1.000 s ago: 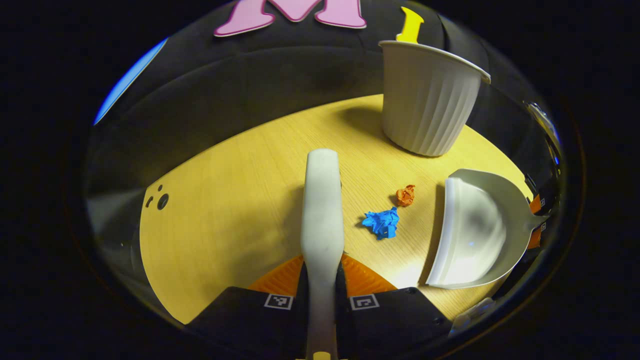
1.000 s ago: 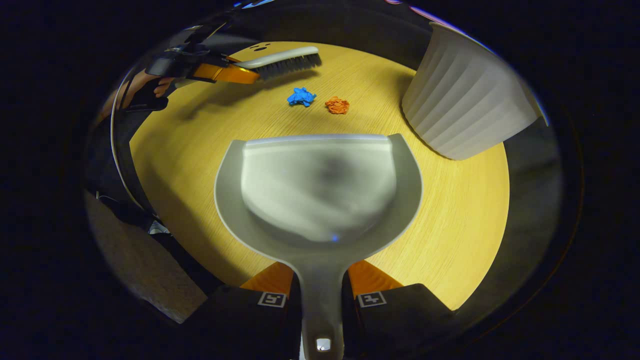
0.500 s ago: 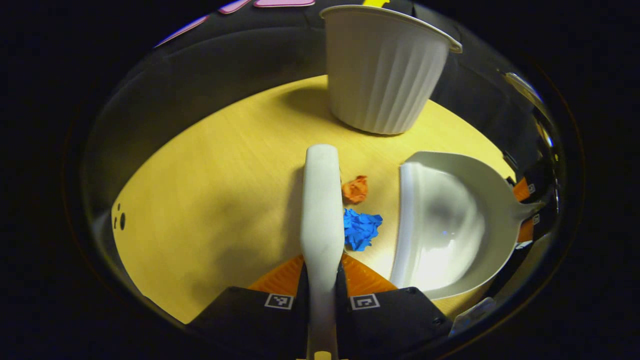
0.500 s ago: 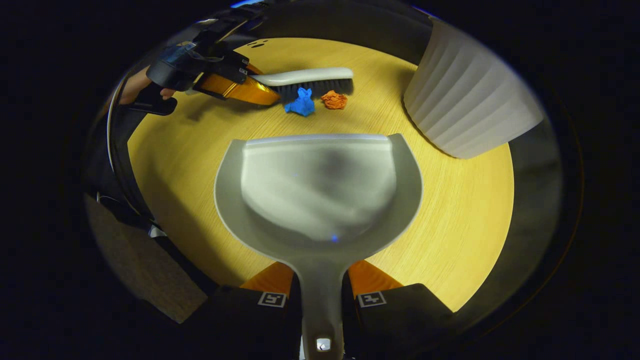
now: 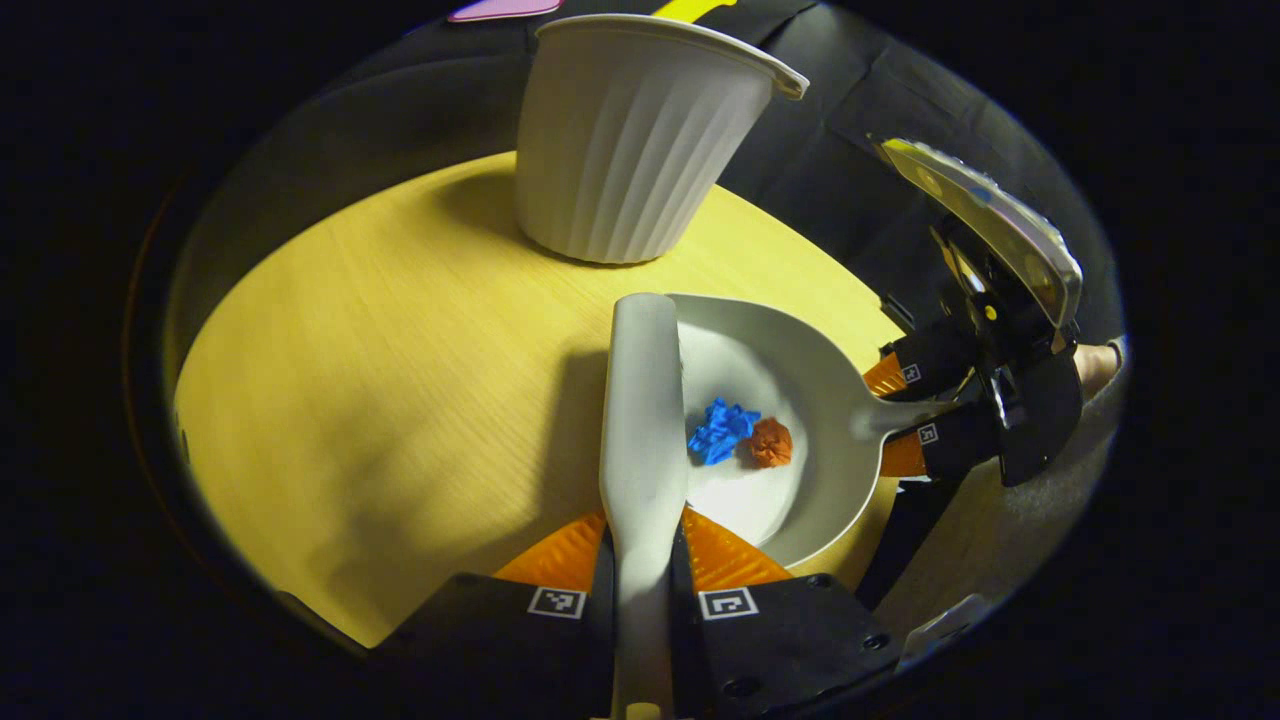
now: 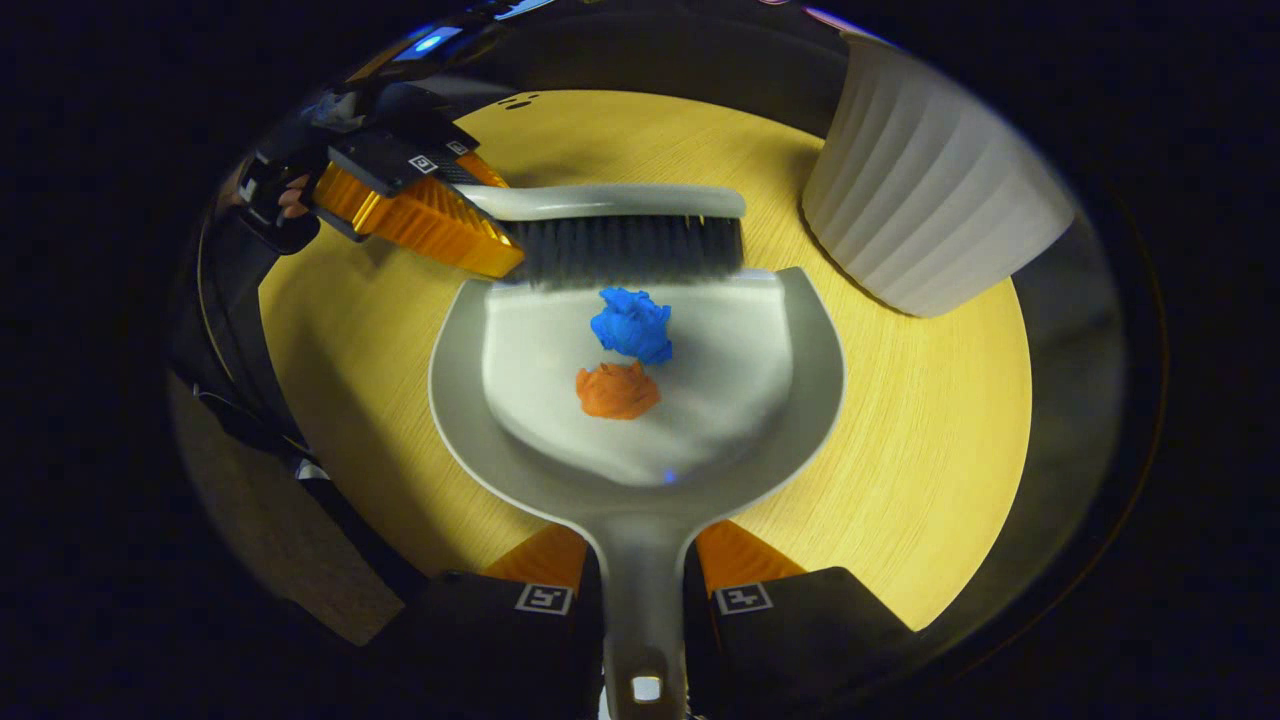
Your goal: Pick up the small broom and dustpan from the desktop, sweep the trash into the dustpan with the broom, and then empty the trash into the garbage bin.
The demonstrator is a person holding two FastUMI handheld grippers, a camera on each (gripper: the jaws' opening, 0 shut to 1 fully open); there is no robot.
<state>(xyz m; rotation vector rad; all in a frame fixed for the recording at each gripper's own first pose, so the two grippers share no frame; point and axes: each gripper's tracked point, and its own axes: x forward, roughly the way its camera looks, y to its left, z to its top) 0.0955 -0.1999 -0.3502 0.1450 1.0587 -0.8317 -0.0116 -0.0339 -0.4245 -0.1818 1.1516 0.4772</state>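
The grey dustpan [image 6: 745,400] lies flat on the wooden table [image 6: 900,430], its handle clamped in my right gripper [image 6: 640,560]. A crumpled blue paper [image 6: 632,325] and a crumpled orange paper [image 6: 617,390] sit inside the pan. The small broom [image 6: 620,225] has its dark bristles at the pan's front lip. My left gripper [image 5: 640,545] is shut on the broom's pale handle [image 5: 640,400], which runs along the left edge of the dustpan [image 5: 800,350]. In the left gripper view the blue paper [image 5: 722,432] and the orange paper [image 5: 770,442] lie side by side. The right gripper [image 5: 890,420] shows at the pan's handle.
A white ribbed garbage bin [image 5: 630,140] stands upright on the table just beyond the pan, at the right in the right gripper view [image 6: 930,190]. A hand [image 5: 1095,365] holds the right gripper. The table's edge runs close behind the pan's handle.
The broom has swept sideways to the pan's lip, pushing both paper balls off the table and into the dustpan. The dustpan has stayed put.
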